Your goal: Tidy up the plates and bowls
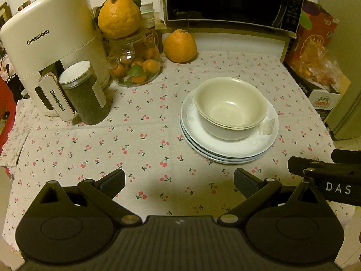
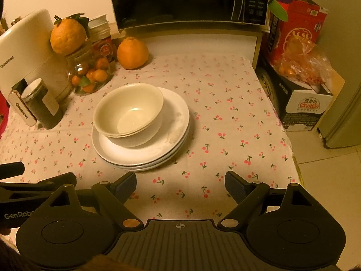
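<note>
Cream nested bowls [image 1: 230, 107] [image 2: 128, 110] sit on a stack of white plates [image 1: 257, 145] [image 2: 176, 126] on the cherry-print tablecloth [image 1: 140, 149]. In the left wrist view the stack is ahead and right of my left gripper [image 1: 179, 181], which is open and empty above the cloth. In the right wrist view the stack is ahead and left of my right gripper [image 2: 180, 186], also open and empty. Part of the right gripper's body shows at the right edge of the left wrist view [image 1: 325, 178].
A white Changhong appliance [image 1: 52, 45], a dark jar with a metal lid [image 1: 85, 92], a glass jar of small oranges [image 1: 135, 63] with a big orange on top, and a loose orange [image 1: 179, 46] stand at the back left. A microwave [image 1: 232, 0] is behind. Boxes [image 2: 300, 79] stand right of the table edge.
</note>
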The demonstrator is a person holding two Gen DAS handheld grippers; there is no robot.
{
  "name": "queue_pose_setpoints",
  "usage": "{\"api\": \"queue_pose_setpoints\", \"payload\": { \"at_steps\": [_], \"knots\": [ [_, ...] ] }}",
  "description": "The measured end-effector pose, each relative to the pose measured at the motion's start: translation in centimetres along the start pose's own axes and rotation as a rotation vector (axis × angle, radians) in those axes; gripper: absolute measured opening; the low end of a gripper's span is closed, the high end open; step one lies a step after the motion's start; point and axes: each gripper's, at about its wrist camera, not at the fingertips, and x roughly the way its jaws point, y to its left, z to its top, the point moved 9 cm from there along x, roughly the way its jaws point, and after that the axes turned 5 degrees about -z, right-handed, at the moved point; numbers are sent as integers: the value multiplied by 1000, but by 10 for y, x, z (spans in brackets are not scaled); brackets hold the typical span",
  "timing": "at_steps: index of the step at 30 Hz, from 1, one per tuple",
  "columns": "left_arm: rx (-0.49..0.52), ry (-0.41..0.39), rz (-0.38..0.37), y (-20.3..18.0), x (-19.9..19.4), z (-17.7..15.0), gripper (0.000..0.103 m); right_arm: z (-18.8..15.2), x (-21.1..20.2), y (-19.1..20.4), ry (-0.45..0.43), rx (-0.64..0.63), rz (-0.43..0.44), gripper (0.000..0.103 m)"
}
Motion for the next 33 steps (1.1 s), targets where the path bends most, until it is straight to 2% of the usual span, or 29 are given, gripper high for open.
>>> {"api": "queue_pose_setpoints", "payload": {
  "at_steps": [33],
  "knots": [
    [10,3,0,-1,-1,-1,103,-1,1,1,3,0,4,88]
  ]
}}
